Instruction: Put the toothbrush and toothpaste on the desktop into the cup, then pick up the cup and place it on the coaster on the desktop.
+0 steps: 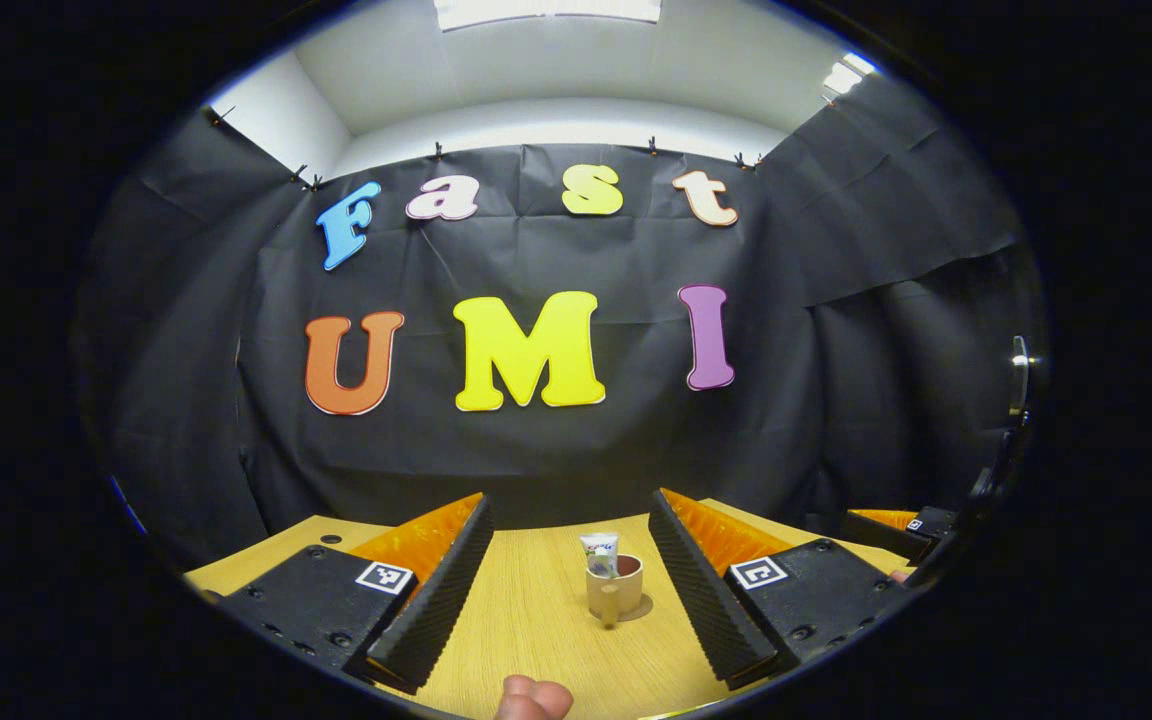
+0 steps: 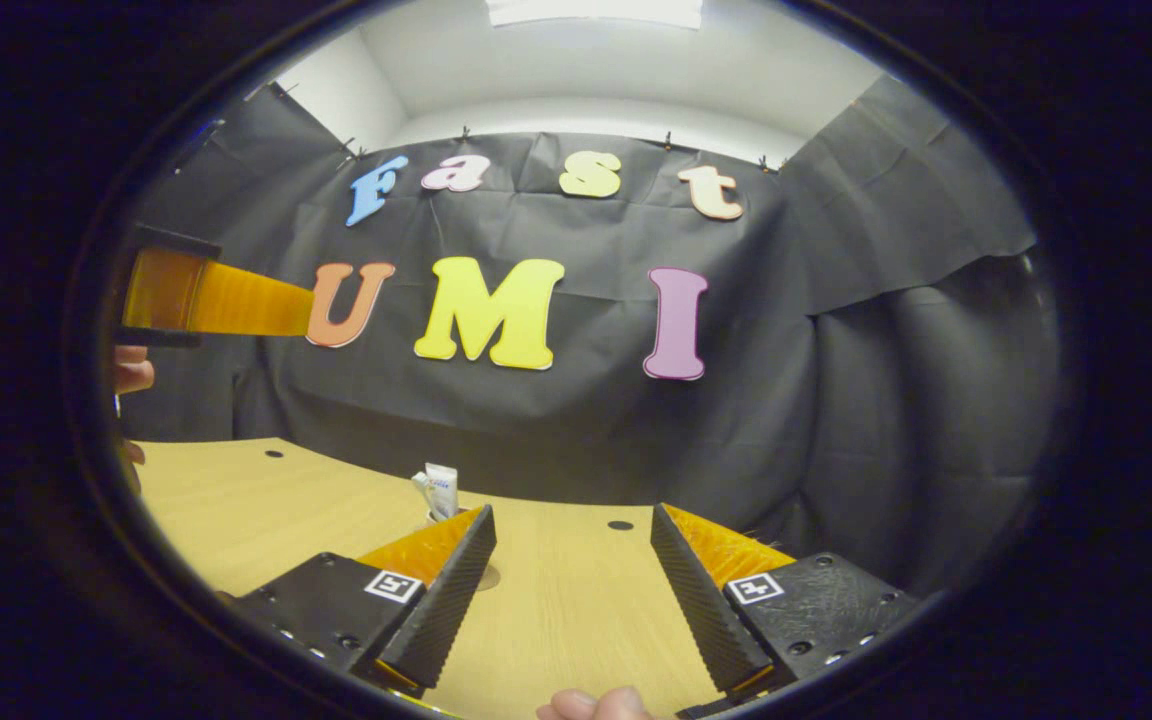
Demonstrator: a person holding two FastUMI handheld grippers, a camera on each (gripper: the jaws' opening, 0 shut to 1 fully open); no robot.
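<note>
Tan cup [image 1: 614,593] sits upright on the wooden desktop [image 1: 536,620], w/ a round coaster-ish disc under its base, can't tell for sure. White toothpaste tube [image 1: 600,553] stands in it, poking above the rim. Right gripper view: tube [image 2: 440,491] visible, cup mostly hidden.

In the left gripper view, the left gripper [image 1: 571,590] is held level at the bottom with its jaws spread wide. In the right gripper view, the right gripper [image 2: 571,590] is likewise held open, nothing gripped.
</note>
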